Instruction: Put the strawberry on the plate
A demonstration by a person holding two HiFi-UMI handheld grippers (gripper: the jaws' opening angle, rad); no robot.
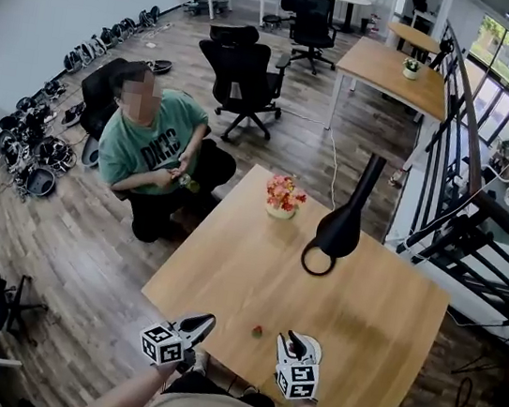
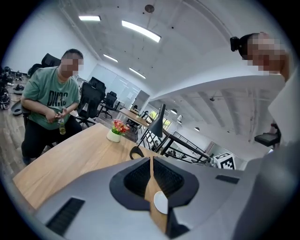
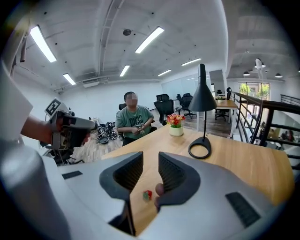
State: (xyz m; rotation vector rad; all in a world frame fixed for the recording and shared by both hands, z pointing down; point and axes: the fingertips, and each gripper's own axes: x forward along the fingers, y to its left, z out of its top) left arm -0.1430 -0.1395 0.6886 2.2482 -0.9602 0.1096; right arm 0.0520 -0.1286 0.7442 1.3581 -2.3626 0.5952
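Wood floor holds desks and black chairs under strip lights.

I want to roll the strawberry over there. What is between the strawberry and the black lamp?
Nothing. The head view shows only bare table between the strawberry and the black lamp.

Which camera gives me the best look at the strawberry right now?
The right gripper view: the strawberry lies on the table, framed between the right gripper's open jaws, red with green visible. The head view shows it only as a small red speck. The left gripper view doesn't show it.
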